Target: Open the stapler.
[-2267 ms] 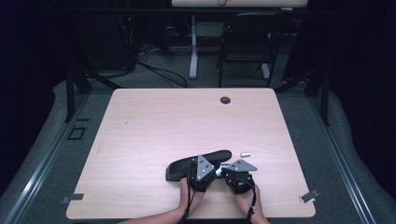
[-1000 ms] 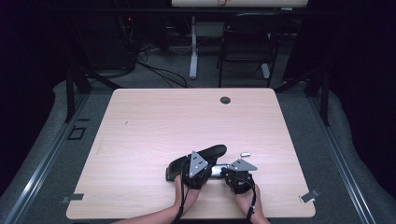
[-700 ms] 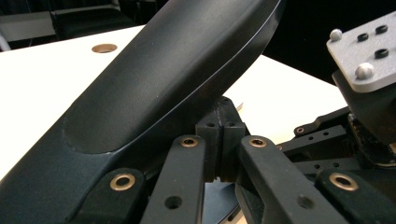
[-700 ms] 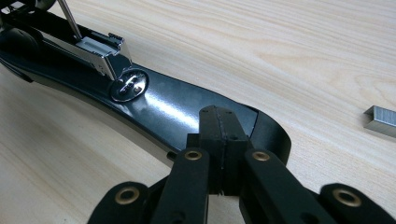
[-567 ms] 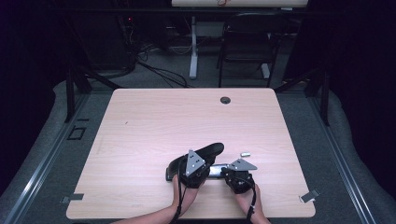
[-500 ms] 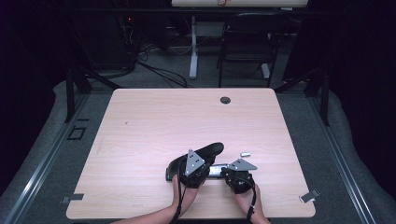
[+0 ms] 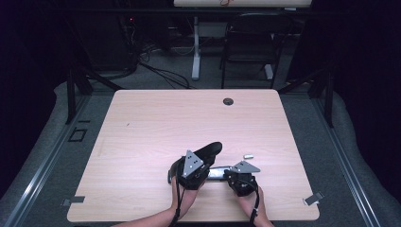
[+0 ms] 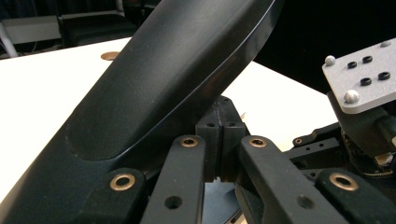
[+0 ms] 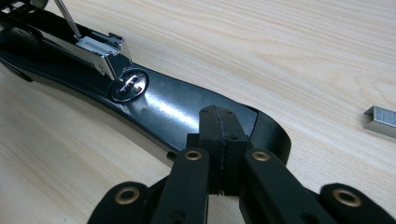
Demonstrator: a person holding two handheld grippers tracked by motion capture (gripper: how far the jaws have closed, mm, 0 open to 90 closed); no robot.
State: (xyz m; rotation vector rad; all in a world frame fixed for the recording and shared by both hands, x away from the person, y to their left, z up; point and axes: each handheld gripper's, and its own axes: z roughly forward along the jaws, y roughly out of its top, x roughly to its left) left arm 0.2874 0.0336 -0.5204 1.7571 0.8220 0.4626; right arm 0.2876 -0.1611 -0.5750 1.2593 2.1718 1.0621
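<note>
A stapler (image 7: 201,158), lower centre of the high view, is held open, lid clamped by the left gripper (image 8: 219,140), base pinned under the shut right gripper (image 9: 219,140); the staple strip (image 9: 380,120) beside it is judged not yet loaded.

The table (image 7: 156,123) has a pale wood-grain top with rounded corners; a round grommet hole (image 7: 228,101) sits near its far edge; an opened black stapler (image 7: 210,163) lies on it near the front edge, well toward the person from the hole; a small silver strip of staples (image 7: 248,156) lies on the wood just beside the stapler, apart from it, on its right.
</note>
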